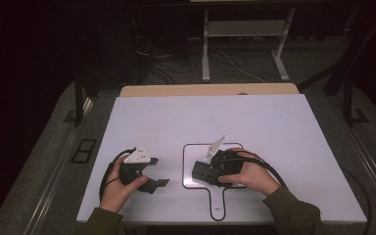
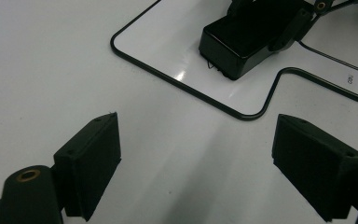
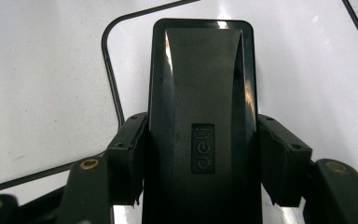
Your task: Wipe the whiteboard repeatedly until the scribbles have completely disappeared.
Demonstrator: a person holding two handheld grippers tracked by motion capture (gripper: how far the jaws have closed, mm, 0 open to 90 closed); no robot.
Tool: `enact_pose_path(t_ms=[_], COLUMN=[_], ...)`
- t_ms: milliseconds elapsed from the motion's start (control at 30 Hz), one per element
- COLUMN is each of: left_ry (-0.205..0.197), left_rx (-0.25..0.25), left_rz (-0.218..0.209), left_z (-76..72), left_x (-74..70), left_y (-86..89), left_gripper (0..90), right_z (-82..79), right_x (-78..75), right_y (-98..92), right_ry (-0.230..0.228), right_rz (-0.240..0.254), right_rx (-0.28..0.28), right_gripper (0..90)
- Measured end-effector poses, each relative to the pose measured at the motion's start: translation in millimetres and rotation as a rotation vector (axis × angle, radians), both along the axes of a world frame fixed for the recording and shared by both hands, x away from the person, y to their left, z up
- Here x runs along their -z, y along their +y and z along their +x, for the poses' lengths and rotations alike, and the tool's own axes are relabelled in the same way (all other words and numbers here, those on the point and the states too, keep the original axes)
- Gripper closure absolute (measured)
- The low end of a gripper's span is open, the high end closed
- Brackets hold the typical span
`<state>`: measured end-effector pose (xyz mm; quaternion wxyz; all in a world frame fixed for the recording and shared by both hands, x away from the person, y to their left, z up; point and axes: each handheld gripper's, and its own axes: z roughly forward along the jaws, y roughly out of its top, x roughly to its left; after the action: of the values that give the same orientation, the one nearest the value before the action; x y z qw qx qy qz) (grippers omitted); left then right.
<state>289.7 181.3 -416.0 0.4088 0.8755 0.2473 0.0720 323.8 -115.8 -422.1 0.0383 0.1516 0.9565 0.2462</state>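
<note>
A black stapler (image 3: 203, 93) with a small logo on its top is held low over the white board (image 1: 254, 122), inside a black outlined paddle shape (image 1: 185, 164). My right gripper (image 3: 203, 158) is shut on it, one pad pressed on each long side. From above, the stapler (image 1: 200, 172) points left from the right gripper (image 1: 211, 169). My left gripper (image 1: 157, 171) rests at the board's near left, open, with nothing between its jaws (image 2: 209, 163). In the left gripper view, the stapler (image 2: 242, 44) sits ahead, beyond the outline (image 2: 182, 81).
The white board covers a wooden table whose far edge (image 1: 205, 89) shows behind it. Beyond, on the dark floor, stand the white legs of another desk (image 1: 205, 49) among loose cables. A cable trails from each gripper toward the near edge.
</note>
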Motion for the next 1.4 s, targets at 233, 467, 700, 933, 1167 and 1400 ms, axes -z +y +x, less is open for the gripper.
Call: enact_pose_path(t_ms=[233,467,700,933,1167,1400], left_ry=[-0.002,0.001,0.001,0.0,0.001,0.001], left_rx=[0.001,-0.001,0.0,0.002,0.003,0.003], left_rz=[-0.002,-0.003,-0.001,-0.001,-0.001,-0.003], left_z=[0.0,0.0,0.1,0.2,0.1,0.0], left_x=[-0.2,0.3,0.3,0.3,0.1,0.1], left_y=[0.6,-0.1,-0.4,-1.2,-1.4,-1.6], left_gripper=[14.7,14.7,14.7,14.6,14.6,14.7], right_z=[11.9,32.9,40.0,33.7,21.3,5.5], right_x=[0.3,1.0,1.7,1.8,1.1,0.4], right_y=[-15.3,-51.2,-66.0,-56.1,-33.5,-8.4], right_ry=[-0.003,-0.005,0.005,0.007,0.011,0.004], right_rz=[0.0,0.0,0.011,0.018,0.017,0.009], right_rx=[0.069,0.192,0.24,0.209,0.136,0.057], right_gripper=[38.5,38.5,38.5,38.5,38.5,38.5])
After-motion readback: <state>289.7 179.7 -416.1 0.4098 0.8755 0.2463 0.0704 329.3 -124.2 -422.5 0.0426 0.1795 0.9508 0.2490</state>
